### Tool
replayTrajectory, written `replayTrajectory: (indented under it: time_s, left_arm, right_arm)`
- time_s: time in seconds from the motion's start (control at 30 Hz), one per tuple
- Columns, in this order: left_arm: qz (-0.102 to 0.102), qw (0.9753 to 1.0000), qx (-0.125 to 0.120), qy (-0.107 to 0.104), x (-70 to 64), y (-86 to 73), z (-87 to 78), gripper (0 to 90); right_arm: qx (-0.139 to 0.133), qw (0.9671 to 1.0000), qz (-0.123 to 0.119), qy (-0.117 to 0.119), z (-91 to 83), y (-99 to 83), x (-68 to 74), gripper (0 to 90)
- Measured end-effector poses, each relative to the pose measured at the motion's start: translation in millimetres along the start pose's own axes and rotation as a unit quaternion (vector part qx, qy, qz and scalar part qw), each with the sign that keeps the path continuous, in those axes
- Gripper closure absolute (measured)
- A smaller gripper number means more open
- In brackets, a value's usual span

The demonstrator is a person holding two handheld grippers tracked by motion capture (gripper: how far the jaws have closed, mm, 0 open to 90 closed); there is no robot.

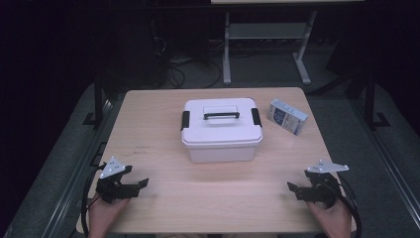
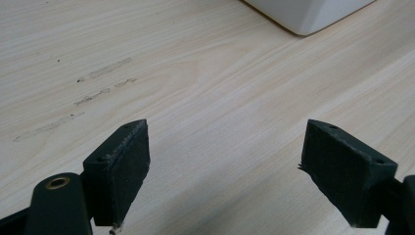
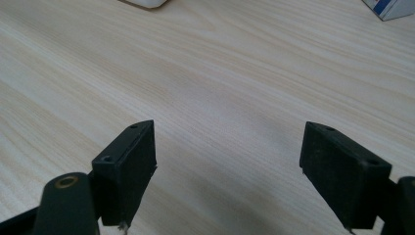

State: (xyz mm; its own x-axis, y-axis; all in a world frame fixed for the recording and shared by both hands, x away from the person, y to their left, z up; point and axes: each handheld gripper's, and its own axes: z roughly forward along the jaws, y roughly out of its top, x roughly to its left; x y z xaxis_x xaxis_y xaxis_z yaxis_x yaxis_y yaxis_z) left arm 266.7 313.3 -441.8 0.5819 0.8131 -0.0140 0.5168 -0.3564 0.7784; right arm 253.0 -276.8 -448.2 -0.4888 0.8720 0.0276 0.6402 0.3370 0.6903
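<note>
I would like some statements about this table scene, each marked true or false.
1. The white box has its lid on. True.
2. The left gripper holds the box handle. False: its jaws are open and empty, near the table's front edge.
3. A small carton lies to the right of the box. True.
4. The right gripper is shut on the carton. False: it is open, far from it.
5. The carton sits on the lid. False: it lies on the table.
</note>
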Motion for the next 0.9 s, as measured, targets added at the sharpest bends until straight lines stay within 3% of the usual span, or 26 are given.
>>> replayTrajectory:
  time_s: [0.33, 0.4, 0.43, 0.53, 0.6, 0.67, 0.9]
  left_arm:
    - [-0.004, 1.0, -0.002, -0.006, 1.6, 0.5, 1.4, 17.5]
    - [-0.004, 1.0, -0.005, -0.006, 2.3, 0.7, 1.3, 17.5]
    - [-0.004, 1.0, -0.005, -0.006, 2.3, 0.7, 1.3, 17.4]
    - [-0.005, 1.0, -0.004, -0.007, 2.5, 0.9, 1.5, 17.5]
    - [-0.005, 1.0, -0.002, -0.007, 2.2, 0.9, 1.6, 17.5]
    - [-0.006, 1.0, -0.004, -0.006, 2.4, 0.5, 0.7, 17.4]
    - [-0.008, 0.9999, -0.004, -0.008, 3.9, 0.1, 0.6, 17.4]
  right_arm:
    - [0.017, 0.9997, 0.007, 0.013, -3.0, -2.4, -1.8, 21.4]
    - [0.04, 0.9988, 0.004, 0.028, -5.2, -0.2, -3.8, 21.2]
    - [0.04, 0.9988, 0.004, 0.028, -5.2, -0.2, -3.8, 21.2]
    - [0.047, 0.9962, 0.022, 0.07, -10.0, 4.0, -8.3, 22.2]
    - [0.05, 0.9954, 0.026, 0.077, -11.1, 5.6, -8.9, 22.2]
    - [0.066, 0.9955, 0.016, 0.066, -14.9, 13.3, -8.6, 21.4]
    - [0.087, 0.9939, -0.023, 0.064, -32.4, 41.3, -7.6, 21.4]
